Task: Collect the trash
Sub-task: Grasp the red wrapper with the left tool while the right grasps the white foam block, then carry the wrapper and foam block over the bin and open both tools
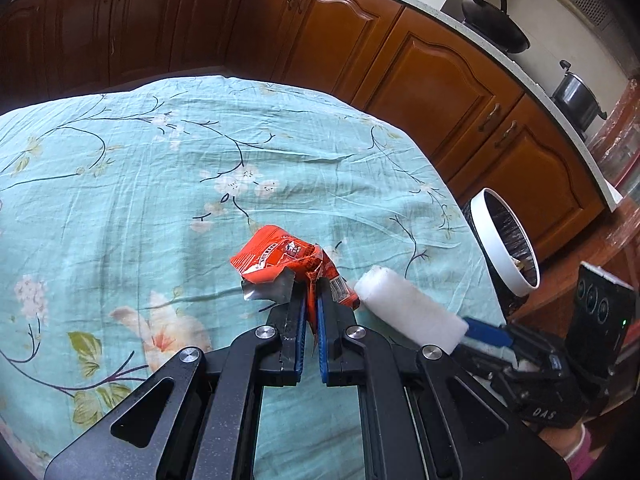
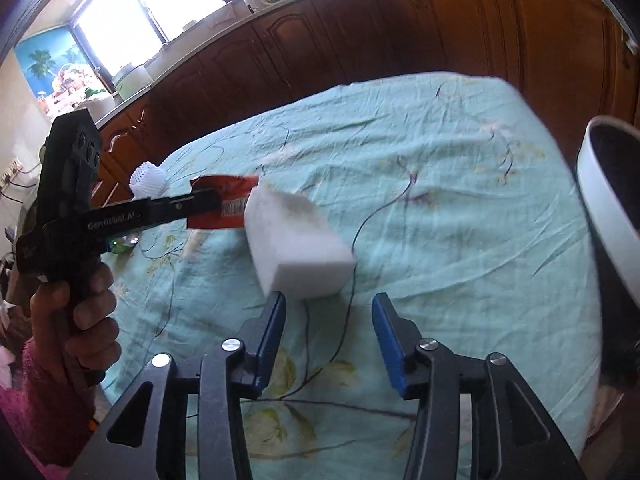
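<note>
Your counter [image 1: 200, 160] is covered by a wrinkled teal cloth [image 2: 440, 200] printed with dark branches and pale blossoms, draped over its far and right edges. Most of the cloth lies bare. At its left side, in the right wrist view, a small green thing [image 2: 122, 245] rests on it, too blurred to identify.

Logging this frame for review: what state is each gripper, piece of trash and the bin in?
left gripper: shut on the red wrapper.
red wrapper: crumpled, pinched, lifted above the cloth.
right gripper: open, nothing pressed between the pads.
white foam block: loose, blurred, just ahead of the right gripper.
bin: open-topped, beside the table, some trash inside.
</note>
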The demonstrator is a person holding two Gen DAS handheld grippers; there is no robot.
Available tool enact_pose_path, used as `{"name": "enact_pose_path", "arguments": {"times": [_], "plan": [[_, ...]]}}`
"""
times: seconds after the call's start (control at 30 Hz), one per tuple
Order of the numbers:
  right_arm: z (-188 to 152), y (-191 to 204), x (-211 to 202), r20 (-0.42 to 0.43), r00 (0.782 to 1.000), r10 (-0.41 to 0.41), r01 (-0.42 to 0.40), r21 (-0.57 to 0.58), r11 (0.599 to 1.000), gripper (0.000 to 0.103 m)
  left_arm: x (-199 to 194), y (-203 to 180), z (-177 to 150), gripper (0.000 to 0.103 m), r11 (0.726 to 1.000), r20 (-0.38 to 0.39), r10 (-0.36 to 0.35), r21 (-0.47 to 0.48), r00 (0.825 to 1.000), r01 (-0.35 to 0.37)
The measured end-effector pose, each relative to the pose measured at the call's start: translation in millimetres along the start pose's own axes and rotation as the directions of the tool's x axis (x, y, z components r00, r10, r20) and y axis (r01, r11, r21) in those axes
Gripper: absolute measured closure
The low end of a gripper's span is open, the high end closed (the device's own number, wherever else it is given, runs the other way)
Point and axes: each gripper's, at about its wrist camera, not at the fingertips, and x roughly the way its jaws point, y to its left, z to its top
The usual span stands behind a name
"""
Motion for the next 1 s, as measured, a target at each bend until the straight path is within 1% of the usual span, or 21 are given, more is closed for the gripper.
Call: {"name": "enact_pose_path", "arguments": {"times": [0.03, 0.1, 0.17, 0.2, 0.27, 0.3, 0.43, 0.47, 0.53, 0.57, 0.7, 0.8, 0.9, 0.93, 1.0], "plan": [[7.2, -1.2, 0.4, 0.005, 1.000, 0.001, -0.001, -0.008, 1.000, 0.048, -0.7, -0.1, -1.4, 0.099, 1.000, 0.000, 0.000, -0.001, 1.000, 0.000], [18.7, 1.6, 3.0, 0.002, 1.000, 0.019, -0.019, -0.037, 0.999, 0.048, -2.8, -0.6, -3.9, 0.099, 1.000, 0.001, -0.002, -0.003, 1.000, 0.002], [24.8, 4.6, 5.4, 0.009, 0.999, 0.040, -0.039, -0.055, 0.998, 0.038, -5.6, -1.1, -5.8, 0.099, 1.000, 0.004, 0.006, -0.004, 1.000, -0.006], [27.0, 2.8, 7.5, 0.008, 0.998, 0.063, -0.063, -0.037, 0.997, 0.037, -7.5, -0.9, -6.4, 0.099, 1.000, 0.007, 0.014, -0.004, 1.000, -0.014], [29.5, -1.3, 10.9, 0.001, 0.991, 0.131, -0.131, 0.010, 0.991, 0.037, -12.7, 0.6, -7.5, 0.099, 1.000, 0.018, 0.019, -0.005, 1.000, -0.019], [29.0, -0.3, 11.8, 0.004, 0.989, 0.145, -0.145, 0.017, 0.989, 0.037, -15.0, 1.9, -7.9, 0.099, 1.000, 0.022, 0.022, -0.008, 1.000, -0.022], [26.4, 18.0, 17.1, 0.004, 0.994, 0.107, -0.107, -0.074, 0.992, 0.035, -20.8, 8.4, -10.4, 0.099, 0.999, 0.028, 0.035, -0.027, 0.999, -0.034], [25.9, 20.9, 20.1, -0.010, 0.993, 0.121, -0.122, -0.078, 0.989, 0.035, -22.6, 10.5, -11.2, 0.099, 0.999, 0.030, 0.035, -0.032, 0.999, -0.034], [23.7, 20.4, 22.4, -0.025, 0.985, 0.169, -0.170, -0.049, 0.984, 0.035, -27.4, 14.7, -13.1, 0.099, 0.998, 0.037, 0.039, -0.041, 0.999, -0.038], [22.5, 19.9, 22.1, -0.023, 0.981, 0.192, -0.192, -0.036, 0.981, 0.035, -30.0, 16.5, -14.3, 0.099, 0.998, 0.040, 0.043, -0.042, 0.998, -0.041], [21.0, 19.9, 20.8, -0.005, 0.971, 0.238, -0.238, 0.007, 0.971, 0.033, -38.8, 25.8, -18.7, 0.099, 0.996, 0.053, 0.070, -0.055, 0.996, -0.067], [23.0, 22.8, 33.2, -0.017, 0.983, 0.184, -0.183, 0.047, 0.982, 0.031, -43.1, 31.2, -20.1, 0.099, 0.995, 0.063, 0.078, -0.073, 0.995, -0.073], [23.3, 33.9, 48.2, -0.034, 0.981, 0.190, -0.187, 0.069, 0.980, 0.031, -47.0, 32.7, -21.6, 0.099, 0.994, 0.070, 0.081, -0.075, 0.994, -0.076], [23.0, 38.7, 53.1, -0.043, 0.983, 0.177, -0.174, 0.065, 0.983, 0.032, -48.1, 32.0, -22.0, 0.099, 0.994, 0.072, 0.086, -0.070, 0.994, -0.080], [22.1, 43.8, 61.9, -0.060, 0.982, 0.178, -0.173, 0.078, 0.982, 0.036, -50.1, 30.2, -23.1, 0.099, 0.994, 0.075, 0.093, -0.061, 0.993, -0.089]]}}
